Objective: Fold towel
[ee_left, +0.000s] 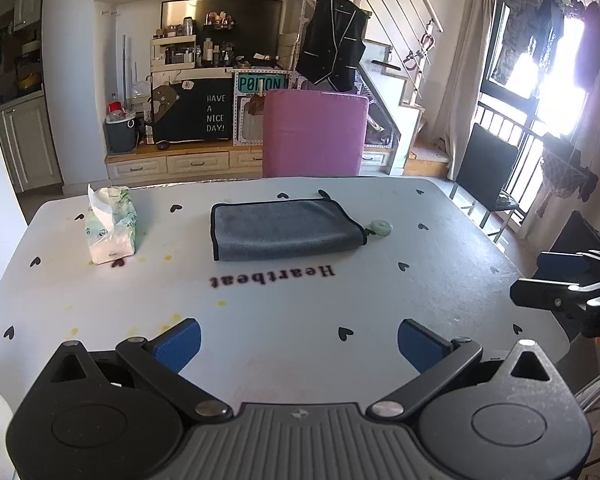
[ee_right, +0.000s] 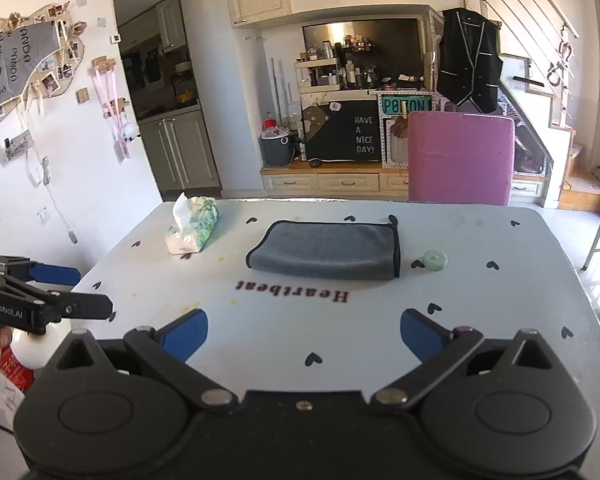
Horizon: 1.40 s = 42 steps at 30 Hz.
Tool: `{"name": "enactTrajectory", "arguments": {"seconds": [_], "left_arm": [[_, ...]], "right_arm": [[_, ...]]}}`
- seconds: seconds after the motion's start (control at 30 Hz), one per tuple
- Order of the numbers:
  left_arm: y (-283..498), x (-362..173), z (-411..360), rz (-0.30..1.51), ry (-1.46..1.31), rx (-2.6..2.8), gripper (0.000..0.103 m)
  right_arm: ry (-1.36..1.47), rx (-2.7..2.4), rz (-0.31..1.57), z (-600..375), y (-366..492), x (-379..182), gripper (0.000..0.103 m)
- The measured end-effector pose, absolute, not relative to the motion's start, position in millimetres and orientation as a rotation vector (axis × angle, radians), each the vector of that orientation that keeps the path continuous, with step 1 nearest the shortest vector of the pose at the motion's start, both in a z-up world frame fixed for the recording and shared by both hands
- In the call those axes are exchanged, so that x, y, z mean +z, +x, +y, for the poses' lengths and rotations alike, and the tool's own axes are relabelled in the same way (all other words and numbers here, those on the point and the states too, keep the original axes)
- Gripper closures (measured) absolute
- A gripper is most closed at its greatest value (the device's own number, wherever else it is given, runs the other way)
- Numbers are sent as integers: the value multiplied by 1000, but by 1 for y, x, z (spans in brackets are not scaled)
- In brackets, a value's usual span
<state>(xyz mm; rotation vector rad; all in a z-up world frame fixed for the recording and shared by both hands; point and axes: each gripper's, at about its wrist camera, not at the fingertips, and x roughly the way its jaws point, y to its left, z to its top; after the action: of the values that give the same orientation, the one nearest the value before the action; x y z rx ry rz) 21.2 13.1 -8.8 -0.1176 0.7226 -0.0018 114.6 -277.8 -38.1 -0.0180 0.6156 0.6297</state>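
A grey towel (ee_left: pixel 286 230) with black edging lies folded flat on the far half of the white table (ee_left: pixel 300 300); it also shows in the right wrist view (ee_right: pixel 328 254). My left gripper (ee_left: pixel 298 342) is open and empty above the table's near edge, well short of the towel. My right gripper (ee_right: pixel 304 332) is open and empty, also near the front edge. Each gripper shows at the side of the other's view: the right gripper (ee_left: pixel 556 284) and the left gripper (ee_right: pixel 64 290).
A tissue pack (ee_left: pixel 110 226) stands at the table's far left. A small green round object (ee_left: pixel 381 227) lies just right of the towel. A pink chair (ee_left: pixel 314 134) stands behind the table, a black chair (ee_left: pixel 486 168) to the right.
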Motion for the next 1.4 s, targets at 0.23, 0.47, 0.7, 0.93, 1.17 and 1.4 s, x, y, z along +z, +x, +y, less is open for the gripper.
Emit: {"name": "enactTrajectory", "arguments": {"seconds": [0.23,0.47,0.7,0.93,1.17,1.4], "left_arm": [[13,-11,12,720,-139,-12,0],[7,-13,10,722,-142,-14,0],[5,-15,7,729,-127,-17,0],[5,-18,6,732,-130,-19,0],[5,-19,5,734,-128,-18,0],[5,-20,4,734,-127,-18,0]], "right_arm": [[-28,634,622,-281,105,-43,0],[-31,641,625,-284,98,-48,0],[-29,640,627,-286,95,-50,1],[-30,638,632,-287,94,-52,0],[-35,643,636,-289,94,-54,0],[-40,645,642,-287,95,-54,0]]}}
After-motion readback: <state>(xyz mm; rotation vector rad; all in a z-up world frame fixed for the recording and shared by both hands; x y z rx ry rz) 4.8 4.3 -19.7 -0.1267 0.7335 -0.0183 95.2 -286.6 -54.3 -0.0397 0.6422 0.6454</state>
